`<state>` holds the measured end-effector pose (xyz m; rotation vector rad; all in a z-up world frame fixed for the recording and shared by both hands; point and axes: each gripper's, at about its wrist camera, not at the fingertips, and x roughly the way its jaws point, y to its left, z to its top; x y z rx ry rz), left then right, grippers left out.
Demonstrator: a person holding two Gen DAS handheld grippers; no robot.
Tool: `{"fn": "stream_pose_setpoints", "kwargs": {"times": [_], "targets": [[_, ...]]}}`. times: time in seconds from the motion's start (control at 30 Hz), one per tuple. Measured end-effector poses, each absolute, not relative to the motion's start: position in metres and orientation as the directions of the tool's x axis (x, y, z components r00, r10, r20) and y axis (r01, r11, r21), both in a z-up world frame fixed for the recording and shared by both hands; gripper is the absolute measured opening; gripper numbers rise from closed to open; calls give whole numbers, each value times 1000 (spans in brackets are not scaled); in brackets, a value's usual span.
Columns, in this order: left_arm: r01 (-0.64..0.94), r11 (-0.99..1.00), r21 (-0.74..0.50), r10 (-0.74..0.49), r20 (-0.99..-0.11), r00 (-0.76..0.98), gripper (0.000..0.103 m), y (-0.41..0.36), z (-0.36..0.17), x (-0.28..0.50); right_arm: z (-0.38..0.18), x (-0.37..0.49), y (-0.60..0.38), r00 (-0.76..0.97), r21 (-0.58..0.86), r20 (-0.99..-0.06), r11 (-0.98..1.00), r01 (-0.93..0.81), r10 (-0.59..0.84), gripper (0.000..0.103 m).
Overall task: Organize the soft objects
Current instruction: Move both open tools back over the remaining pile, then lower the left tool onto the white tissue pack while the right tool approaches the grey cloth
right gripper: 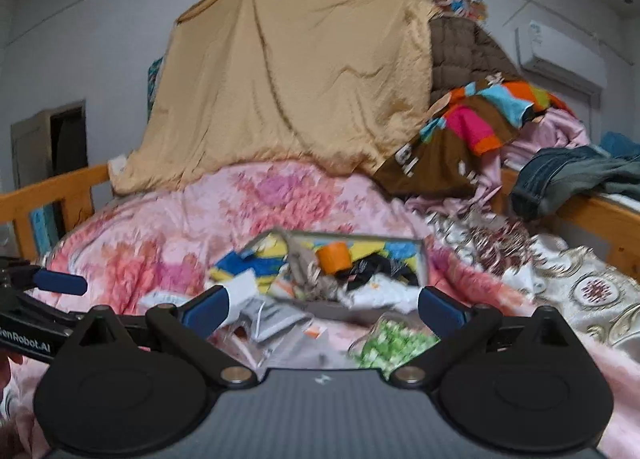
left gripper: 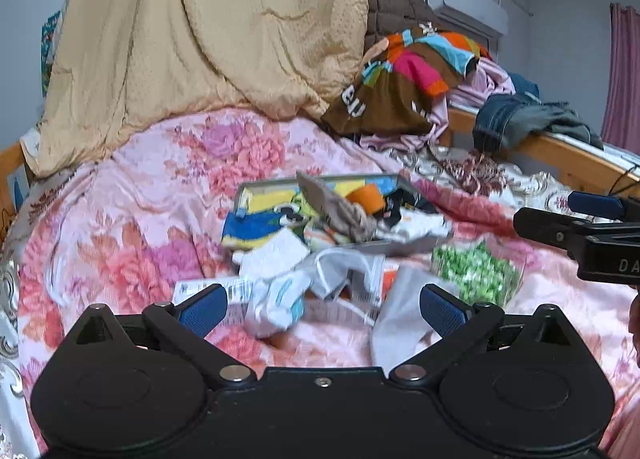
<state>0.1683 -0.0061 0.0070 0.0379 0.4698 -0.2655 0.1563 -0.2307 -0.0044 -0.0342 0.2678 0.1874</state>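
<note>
Both grippers were held wide apart, nothing gripped: left gripper [left gripper: 322, 309], right gripper [right gripper: 322, 309]. Soft items [left gripper: 280, 291] were scattered on the pink floral quilt [left gripper: 140, 219], just in front of the overfilled tray [left gripper: 404, 246]. Risk judged: several tangled pieces could be snagged together, or the tray tipped.

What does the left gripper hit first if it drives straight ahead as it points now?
Probably the loose white socks lying on the floral quilt between the open left gripper fingers, before the tray behind them. Motion blur leaves depth uncertain.
</note>
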Motion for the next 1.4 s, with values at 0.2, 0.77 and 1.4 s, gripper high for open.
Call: {"fn": "stream_pose_setpoints", "kwargs": {"times": [0.2,0.77,1.4], "targets": [[275,956,-104,-289,-501,816,102,9,-12,177,-21,171,-218,923,-35,-335,977,-211,188,103],[264,956,-128,-290,-545,787,102,19,-51,221,-70,203,-181,862,-147,-459,938,-314,217,103],[343,936,-77,-337,-470,816,102,16,-73,281,-99,243,-171,872,-172,-437,931,-322,221,103]]}}
